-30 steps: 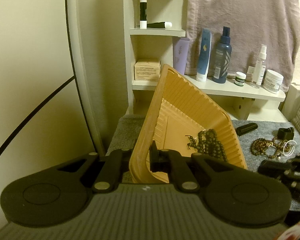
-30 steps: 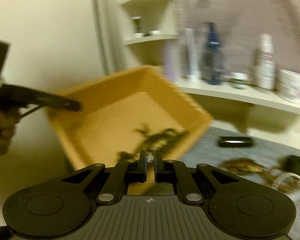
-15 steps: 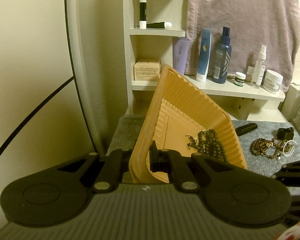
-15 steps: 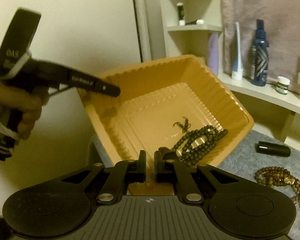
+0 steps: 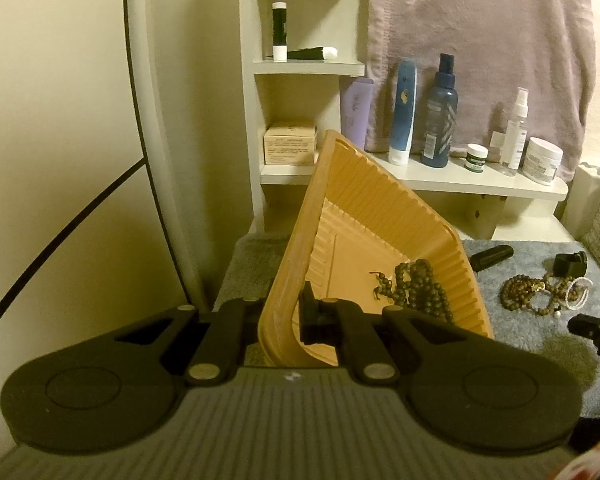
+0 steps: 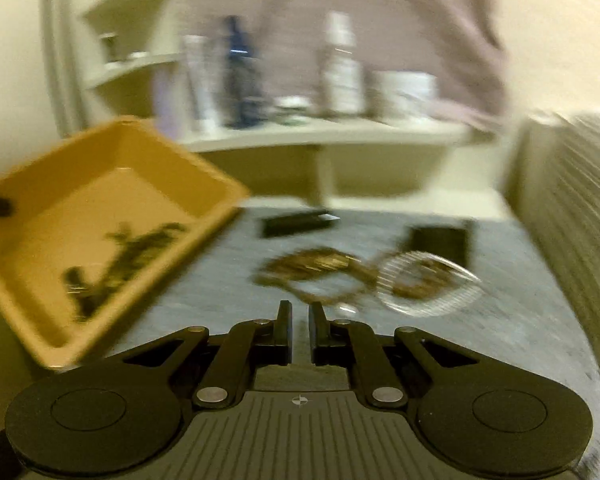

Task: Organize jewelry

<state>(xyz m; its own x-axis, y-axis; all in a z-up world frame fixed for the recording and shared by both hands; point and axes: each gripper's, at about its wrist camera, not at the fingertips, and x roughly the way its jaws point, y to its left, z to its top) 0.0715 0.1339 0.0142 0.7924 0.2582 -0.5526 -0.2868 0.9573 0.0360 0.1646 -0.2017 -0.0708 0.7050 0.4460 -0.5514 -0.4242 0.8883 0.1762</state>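
My left gripper (image 5: 288, 312) is shut on the near rim of an orange ribbed tray (image 5: 380, 208), holding it tilted above the grey mat. A dark bead necklace (image 5: 420, 292) lies in the tray's low corner. Brown bead strands (image 5: 540, 292) lie in a pile on the mat to the right. In the blurred right wrist view, my right gripper (image 6: 299, 312) is shut with nothing between its fingers, just short of the brown beads (image 6: 312, 268) and a clear bead bracelet (image 6: 428, 284). The tray (image 6: 100, 168) is on its left. Its tip shows at the left view's right edge (image 5: 596, 328).
A black tube (image 6: 296, 222) and a small black box (image 6: 436, 244) lie on the grey mat (image 5: 540, 344) behind the beads. A white shelf (image 5: 476, 176) with bottles and jars runs along the back under a hanging towel. A woven basket (image 6: 572, 200) stands at the right.
My right gripper has swung right and down, from over the tray to in front of the bead pile on the mat. The left gripper and the tray have stayed put.
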